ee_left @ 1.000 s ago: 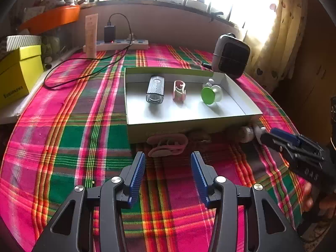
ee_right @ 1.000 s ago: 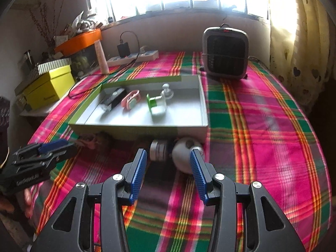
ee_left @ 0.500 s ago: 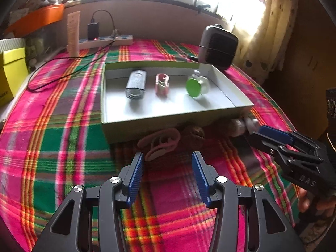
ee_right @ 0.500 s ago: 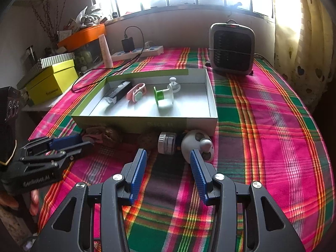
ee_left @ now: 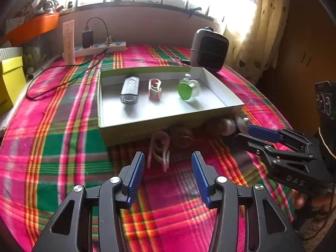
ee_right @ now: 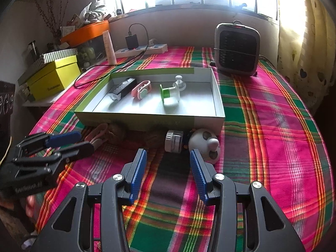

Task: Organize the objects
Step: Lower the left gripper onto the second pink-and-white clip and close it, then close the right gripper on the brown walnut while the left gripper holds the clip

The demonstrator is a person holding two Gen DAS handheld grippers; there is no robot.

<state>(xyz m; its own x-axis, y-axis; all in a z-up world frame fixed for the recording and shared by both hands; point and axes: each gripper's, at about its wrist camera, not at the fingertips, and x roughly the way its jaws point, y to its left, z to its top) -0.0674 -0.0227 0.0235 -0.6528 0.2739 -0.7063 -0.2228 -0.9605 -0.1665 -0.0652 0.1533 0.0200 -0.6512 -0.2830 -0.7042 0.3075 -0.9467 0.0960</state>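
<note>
A shallow white box with green walls point(ee_left: 147, 128) point(ee_right: 205, 124) holds a black bike light point(ee_left: 129, 91) point(ee_right: 121, 89), a pink clip point(ee_left: 155, 88) point(ee_right: 141, 89) and a green spool point(ee_left: 184, 91) point(ee_right: 168, 94). In front of the box lie a pink clip point(ee_left: 159, 149) point(ee_right: 97, 135), a brown walnut-like ball point(ee_left: 181, 134) point(ee_right: 116, 131), a small silver jar point(ee_right: 173, 141) and a white round toy point(ee_right: 204, 145). My left gripper point(ee_left: 168, 168) is open and empty just before the pink clip. My right gripper point(ee_right: 167, 166) is open and empty just before the jar and toy.
A grey heater point(ee_right: 237, 49) stands behind the box. A power strip with a charger point(ee_right: 140, 49) and black cable lies at the back. A yellow box point(ee_right: 52, 76) sits at the left. The plaid cloth point(ee_right: 273, 126) covers the table.
My left gripper has swung and moved in towards the pink clip. My right gripper has drawn back a little from the jar and toy. Both stay open.
</note>
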